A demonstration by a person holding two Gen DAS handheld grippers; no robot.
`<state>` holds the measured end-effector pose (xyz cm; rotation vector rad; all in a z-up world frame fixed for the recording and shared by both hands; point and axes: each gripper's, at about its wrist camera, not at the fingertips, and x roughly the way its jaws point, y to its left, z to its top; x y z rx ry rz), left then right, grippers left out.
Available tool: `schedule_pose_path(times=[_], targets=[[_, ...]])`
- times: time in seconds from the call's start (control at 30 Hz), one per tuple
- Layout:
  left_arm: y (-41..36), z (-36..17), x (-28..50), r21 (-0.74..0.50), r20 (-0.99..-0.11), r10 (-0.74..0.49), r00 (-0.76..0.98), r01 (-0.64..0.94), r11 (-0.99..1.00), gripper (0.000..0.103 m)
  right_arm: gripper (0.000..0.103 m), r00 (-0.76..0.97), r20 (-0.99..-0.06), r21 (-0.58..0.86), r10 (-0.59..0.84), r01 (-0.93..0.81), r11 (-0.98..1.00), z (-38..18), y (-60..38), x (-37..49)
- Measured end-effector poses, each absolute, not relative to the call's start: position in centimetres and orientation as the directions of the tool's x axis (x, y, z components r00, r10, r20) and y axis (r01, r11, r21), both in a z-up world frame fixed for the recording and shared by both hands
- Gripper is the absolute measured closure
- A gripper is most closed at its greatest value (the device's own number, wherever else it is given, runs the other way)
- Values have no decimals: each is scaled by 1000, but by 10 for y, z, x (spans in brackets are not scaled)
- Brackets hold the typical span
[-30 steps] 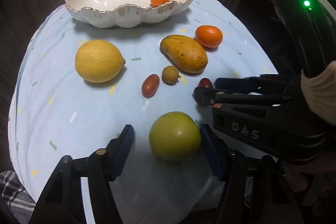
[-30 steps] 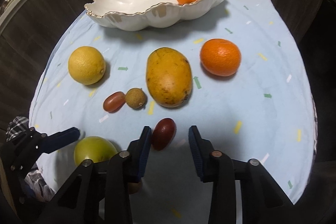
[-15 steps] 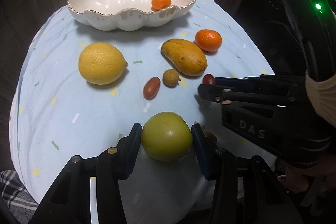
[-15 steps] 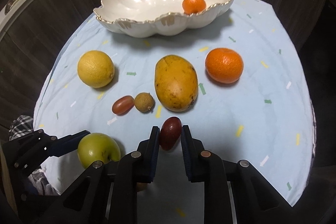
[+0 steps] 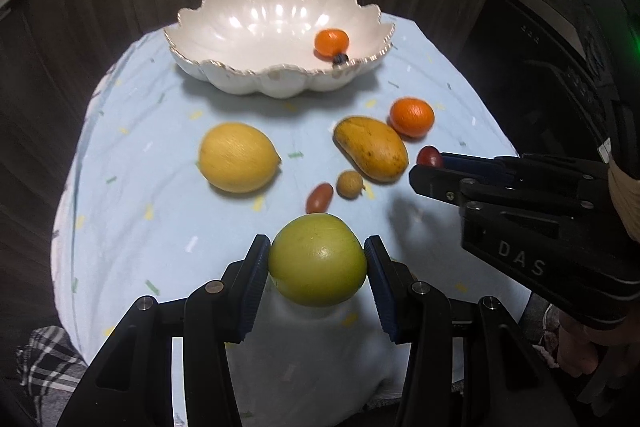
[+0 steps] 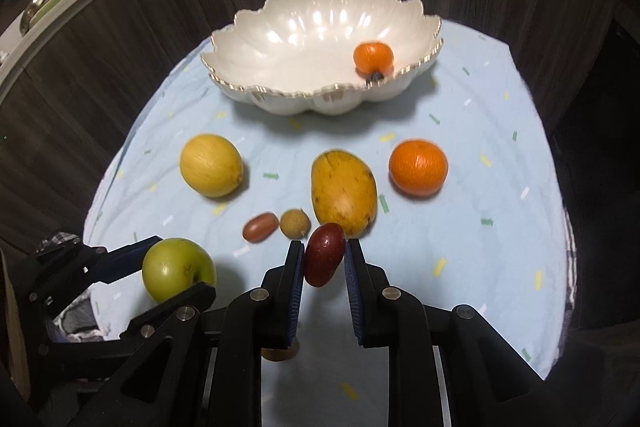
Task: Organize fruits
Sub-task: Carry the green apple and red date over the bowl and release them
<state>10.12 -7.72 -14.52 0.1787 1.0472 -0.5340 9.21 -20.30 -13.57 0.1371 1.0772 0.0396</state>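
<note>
Green apple point(image 5: 318, 261) clamped in left gripper point(image 5: 316, 267), dark red fruit point(image 6: 325, 254) in right gripper point(image 6: 324, 261), small orange point(image 6: 373, 57) in white bowl point(image 6: 280, 75)

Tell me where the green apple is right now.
The green apple is clamped between the left gripper's pads at the bottom centre of the left wrist view, in front of the small red fruit and brown longan.

Both handheld tools are matte black plastic. The left gripper point(image 5: 318, 283) has ridged dark-blue pads and round silver screws. The right gripper point(image 5: 430, 167) carries pale "DAS" lettering, and a cream knitted sleeve cuff point(image 5: 626, 203) sits behind it.
</note>
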Motion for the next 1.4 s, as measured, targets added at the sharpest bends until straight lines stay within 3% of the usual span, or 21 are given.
schedule_pose_path(times=[0.7,1.4], targets=[[-70,-87,162,-75,-791,-321,522,438,896,55,81,598,-798,106,75,18,994,-73,-206,135],[-81,-69,231,-31,-754,-288,591,405,914,55,81,648,-760,105,40,61,993,-62,-226,197]])
